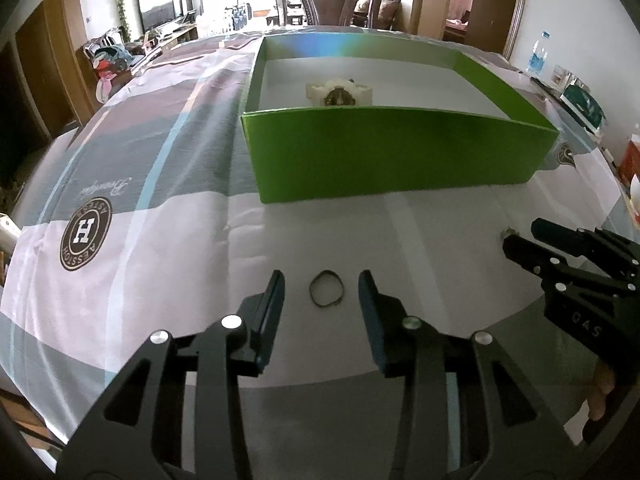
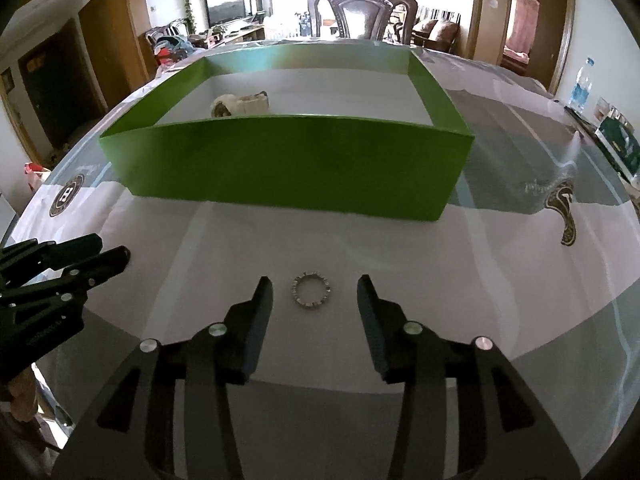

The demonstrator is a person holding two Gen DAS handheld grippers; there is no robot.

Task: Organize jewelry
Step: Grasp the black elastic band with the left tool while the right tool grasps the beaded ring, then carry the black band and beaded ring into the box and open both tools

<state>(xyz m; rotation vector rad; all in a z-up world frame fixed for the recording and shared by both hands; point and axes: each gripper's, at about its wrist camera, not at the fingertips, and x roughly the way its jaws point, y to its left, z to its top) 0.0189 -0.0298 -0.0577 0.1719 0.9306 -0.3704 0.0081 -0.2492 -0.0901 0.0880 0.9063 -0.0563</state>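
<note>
A thin dark ring-shaped band [image 1: 326, 289] lies on the tablecloth between the open fingers of my left gripper [image 1: 321, 280]. A silver studded ring [image 2: 311, 291] lies between the open fingers of my right gripper [image 2: 314, 284]. Neither gripper touches its ring. An open green box [image 1: 392, 152] stands beyond both; it also shows in the right wrist view [image 2: 288, 160]. A cream-coloured watch [image 1: 339, 93] lies inside it, also seen from the right wrist [image 2: 240, 105]. The right gripper [image 1: 520, 246] shows at the right of the left wrist view, the left gripper [image 2: 108, 250] at the left of the right wrist view.
The table carries a grey and white cloth with a round logo [image 1: 86, 236]. A dark wooden chair [image 2: 362, 12] stands behind the table's far edge. A water bottle [image 2: 582, 84] and boxes [image 2: 618, 142] stand at the far right.
</note>
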